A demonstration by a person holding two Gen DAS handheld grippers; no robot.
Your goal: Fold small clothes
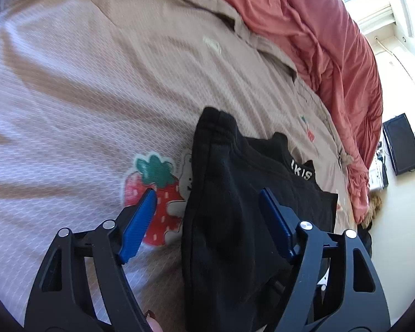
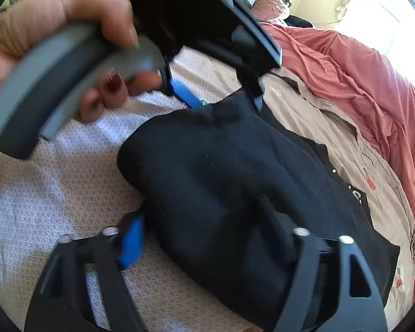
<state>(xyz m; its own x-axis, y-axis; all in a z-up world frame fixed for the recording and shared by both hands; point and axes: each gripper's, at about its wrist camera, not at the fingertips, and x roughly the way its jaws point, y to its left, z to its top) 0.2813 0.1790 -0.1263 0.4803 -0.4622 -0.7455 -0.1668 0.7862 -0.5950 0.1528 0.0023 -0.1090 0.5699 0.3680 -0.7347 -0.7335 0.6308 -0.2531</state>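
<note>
Left wrist view: my left tongs stand apart over the black garment, which lies bunched on the bed's beige patterned sheet. One blue pad hangs over a strawberry print, clear of the cloth; the other sits above the black fabric. In the right wrist view, my right tongs straddle a thick fold of the same garment, pads not visibly pressing. My left hand grips its grey handle. A coral duvet lies beyond.
</note>
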